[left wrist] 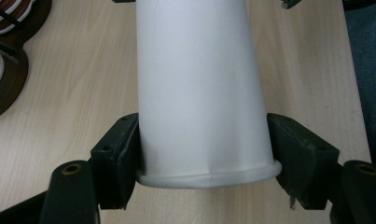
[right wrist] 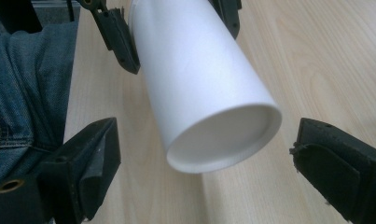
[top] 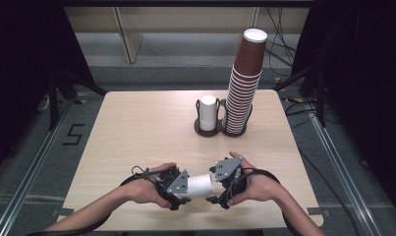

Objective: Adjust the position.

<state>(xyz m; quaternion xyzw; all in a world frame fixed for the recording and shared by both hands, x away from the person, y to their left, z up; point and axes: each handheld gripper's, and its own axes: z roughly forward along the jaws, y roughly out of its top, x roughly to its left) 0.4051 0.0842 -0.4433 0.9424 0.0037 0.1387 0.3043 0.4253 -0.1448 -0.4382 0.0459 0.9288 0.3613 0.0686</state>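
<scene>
While the white paper cup (top: 201, 185) lies level just above the tabletop (top: 136, 132) near its front edge, it hangs between the two hands. Left gripper (left wrist: 205, 156) pinches it at the rolled rim end, pads pressed to both sides of the wall. Right gripper (right wrist: 202, 161) stands spread round the closed base end, pads apart from the cup on both sides; nothing is squeezed there.

Judged handling: light, thin-walled, easily dented; the smooth wall looks slippery. The rim roll and the base ring are the stiffest places, so a hold near either end seems safer than mid-wall, and with gentle pressure.

Beyond it, a dark holder (top: 220, 129) at the far middle of the tabletop carries a short stack of white cups (top: 208, 112) and, just beside it, a tall leaning stack of brown cups (top: 244, 83). That tall stack could topple if brushed. Open tabletop lies between hands and holder, and to the left. The front edge is close beneath the hands.
</scene>
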